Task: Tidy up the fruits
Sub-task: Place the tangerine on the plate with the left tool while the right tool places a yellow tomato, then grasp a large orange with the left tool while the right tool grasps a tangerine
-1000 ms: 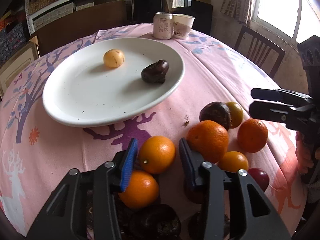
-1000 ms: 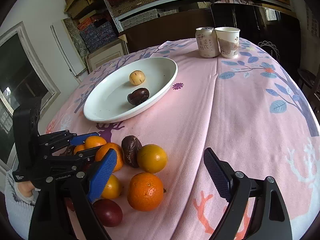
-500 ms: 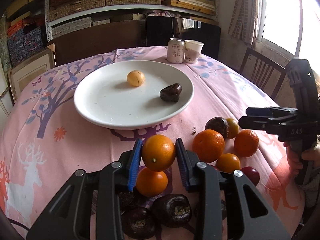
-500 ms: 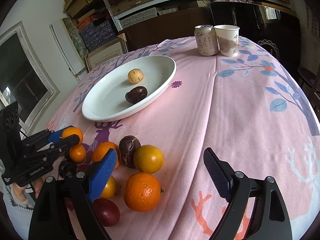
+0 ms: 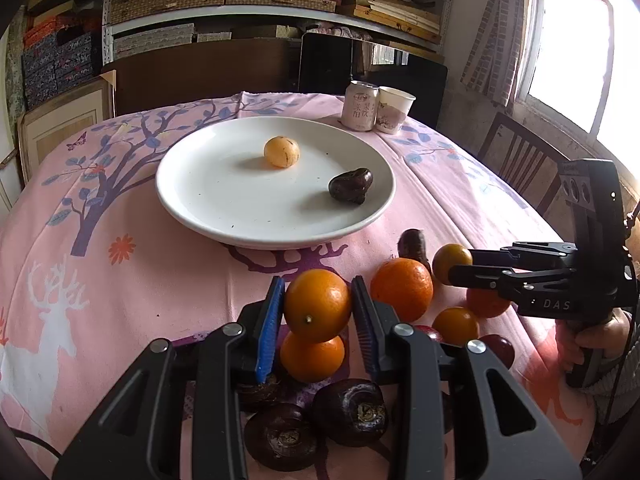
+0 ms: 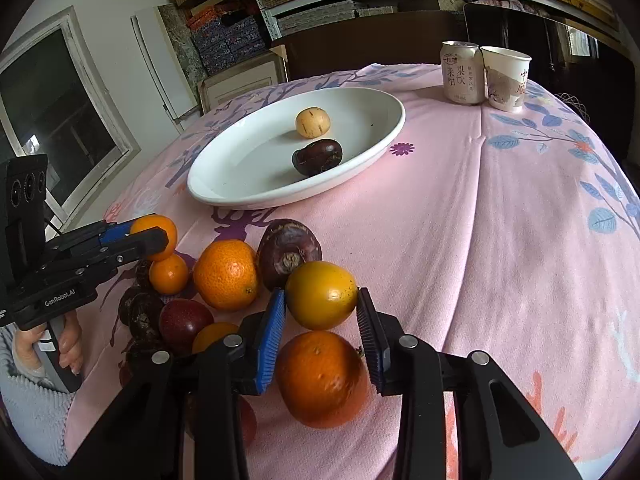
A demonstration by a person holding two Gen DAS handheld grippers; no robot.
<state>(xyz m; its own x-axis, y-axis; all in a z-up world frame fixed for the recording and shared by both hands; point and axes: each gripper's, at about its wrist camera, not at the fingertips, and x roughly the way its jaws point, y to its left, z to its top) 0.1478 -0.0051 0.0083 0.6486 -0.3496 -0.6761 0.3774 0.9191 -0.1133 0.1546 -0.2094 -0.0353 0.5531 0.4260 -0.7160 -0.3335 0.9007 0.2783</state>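
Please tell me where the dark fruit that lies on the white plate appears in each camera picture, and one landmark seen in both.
Left wrist view: dark fruit right of centre, near the plate's right rim.
Right wrist view: dark fruit at upper centre, just below the pale round fruit.
Shared landmark: the drink can beside the paper cup.

loose fruits (image 6: pixel 226 274) beside white plate (image 6: pixel 384 136)

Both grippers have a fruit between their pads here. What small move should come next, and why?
Probably lift the right gripper a little. Its jaws have just been closing and now clamp the yellow-orange fruit, which sits low among the pile. The left gripper already holds its orange up, and the plate has room for both.
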